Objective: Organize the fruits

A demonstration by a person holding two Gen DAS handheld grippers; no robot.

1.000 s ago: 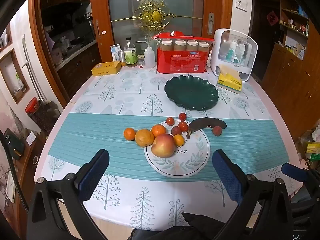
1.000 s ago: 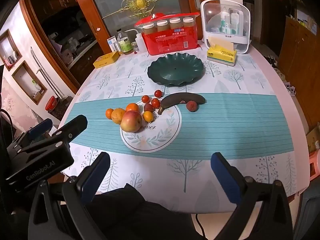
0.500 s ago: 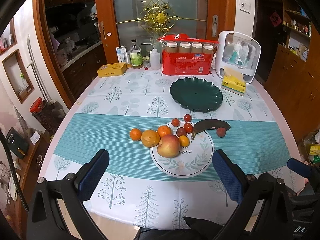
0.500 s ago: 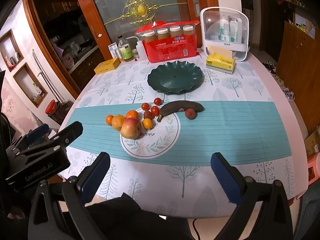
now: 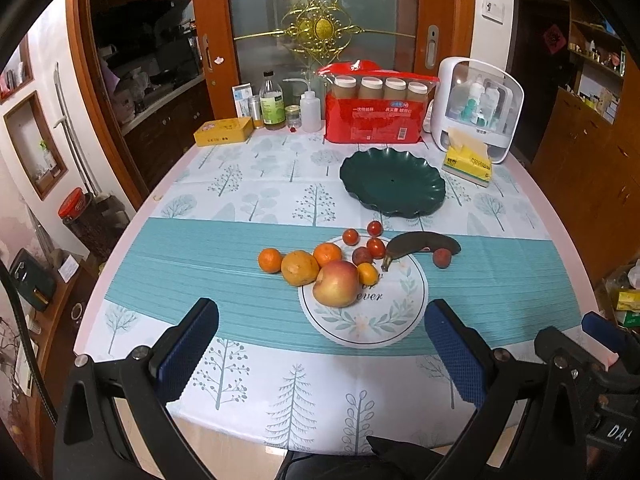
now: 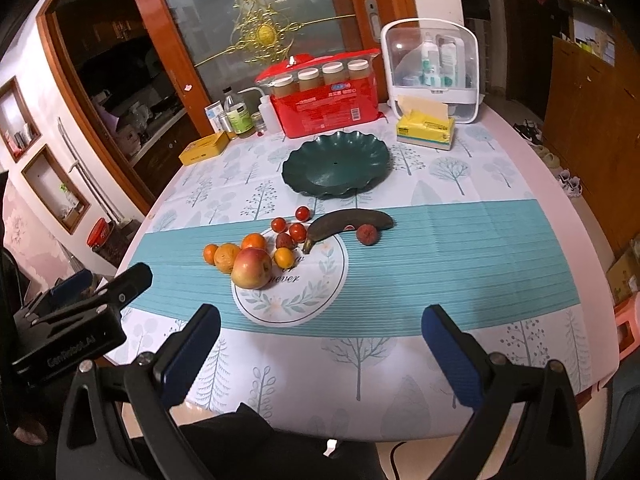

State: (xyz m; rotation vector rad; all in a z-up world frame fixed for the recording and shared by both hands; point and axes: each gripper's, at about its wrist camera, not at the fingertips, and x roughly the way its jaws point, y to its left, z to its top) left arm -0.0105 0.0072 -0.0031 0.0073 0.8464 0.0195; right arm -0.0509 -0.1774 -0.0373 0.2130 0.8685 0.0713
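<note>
While both grippers hang over the near edge with nothing between their fingers, the table [image 5: 192, 248] spreads ahead under a cloth printed with trees and crossed by a teal striped band. At its far side stand a red pack of jars [image 5: 374, 114] and a white storage box with a clear door [image 5: 478, 108], with a yellow tissue box [image 5: 468, 162] just in front of the white one. Nearer, right of centre, sits an empty dark green plate [image 5: 392, 188] with a scalloped rim. Nearer again, a round white mat [image 5: 376, 320] with a leaf wreath lies on the teal band, and the fruit is gathered on and around its far left part. A dark, overripe banana [image 5: 420, 242] lies across the mat's far right edge. A red and yellow apple [image 5: 336, 283] rests on the mat, touching a large orange [image 5: 300, 267] to its left. Smaller oranges sit near them: one [image 5: 270, 260] at the far left end of the row, one [image 5: 327, 253] behind the apple, one [image 5: 367, 273] just right of the apple. Three cherry tomatoes [image 5: 375, 228] and a dull red fruit [image 5: 362, 255] cluster behind, and another small red fruit [image 5: 442, 258] lies beside the banana's right end. The left gripper [image 5: 320, 344] has its jaws spread wide, blue pads apart; the right gripper [image 6: 320, 344] is likewise released and wide.
</note>
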